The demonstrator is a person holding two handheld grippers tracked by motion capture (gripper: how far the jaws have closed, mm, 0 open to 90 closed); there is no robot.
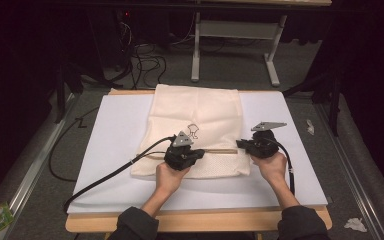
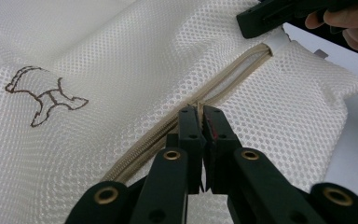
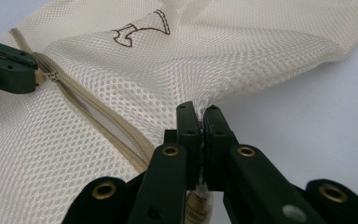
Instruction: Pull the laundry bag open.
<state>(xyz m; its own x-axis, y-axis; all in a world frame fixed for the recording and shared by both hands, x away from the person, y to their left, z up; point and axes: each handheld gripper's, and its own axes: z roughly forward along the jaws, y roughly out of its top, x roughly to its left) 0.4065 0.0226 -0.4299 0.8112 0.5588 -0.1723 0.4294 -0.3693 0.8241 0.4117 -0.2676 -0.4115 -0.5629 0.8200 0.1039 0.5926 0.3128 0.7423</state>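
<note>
We see a cream mesh laundry bag [image 1: 195, 130] lying flat on a white board [image 1: 115, 145], and we place everything from that bag. Across its near part runs a beige zipper [image 2: 223, 86]. The left gripper [image 2: 200, 119] sits over the zipper's middle, its 2 jaws clenched on the zipper pull. At the bag's right edge, the right gripper [image 3: 199, 116] is clenched on the mesh beside the zipper's end. A small brown animal print [image 2: 44, 93] lies beyond the zipper. Black cables [image 1: 145, 65] and a grey table frame [image 1: 235, 45] stand on the floor beyond the bag's far edge.
</note>
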